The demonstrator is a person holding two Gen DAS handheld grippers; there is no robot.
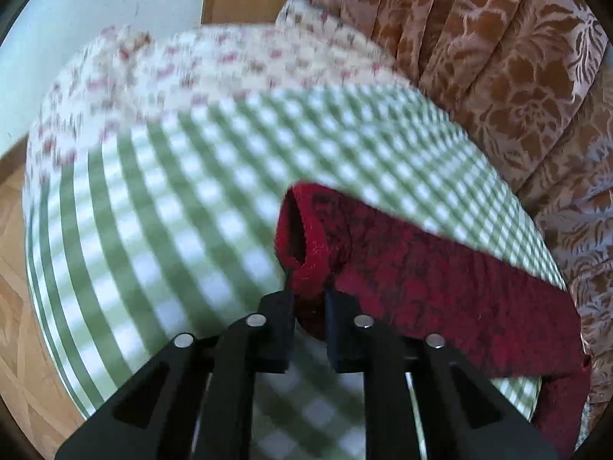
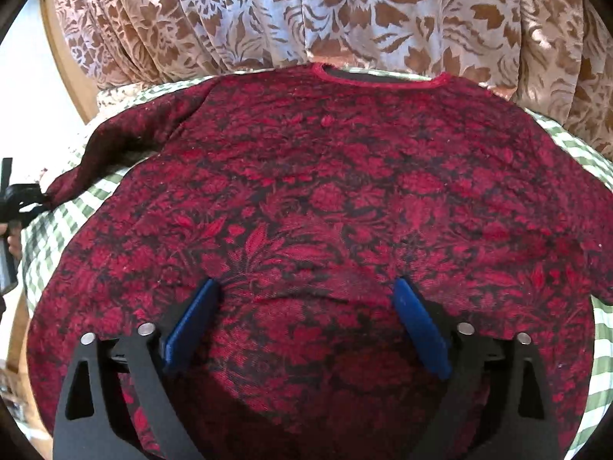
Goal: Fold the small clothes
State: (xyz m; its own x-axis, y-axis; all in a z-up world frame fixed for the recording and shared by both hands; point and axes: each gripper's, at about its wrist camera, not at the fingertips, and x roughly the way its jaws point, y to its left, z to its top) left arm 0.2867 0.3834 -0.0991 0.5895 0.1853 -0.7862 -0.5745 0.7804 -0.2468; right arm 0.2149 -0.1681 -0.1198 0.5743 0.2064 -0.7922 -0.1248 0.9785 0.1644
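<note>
A dark red floral sweater [image 2: 325, 199] lies spread flat on a green checked tablecloth [image 2: 69, 214], neckline at the far side. My right gripper [image 2: 306, 291] is open, its blue pads [image 2: 195, 322] wide apart just over the sweater's lower middle. My left gripper [image 1: 309, 287] is shut on the cuff of the sweater's left sleeve [image 1: 421, 280], which it holds above the cloth [image 1: 172, 199]. The left gripper also shows at the left edge of the right wrist view [image 2: 23, 195], at the sleeve end.
A brown and pale floral curtain [image 2: 306, 15] hangs right behind the table. A cream cloth with red flowers [image 1: 184, 69] lies at the table's far end. Wooden floor [image 1: 15, 253] shows beyond the table's edge.
</note>
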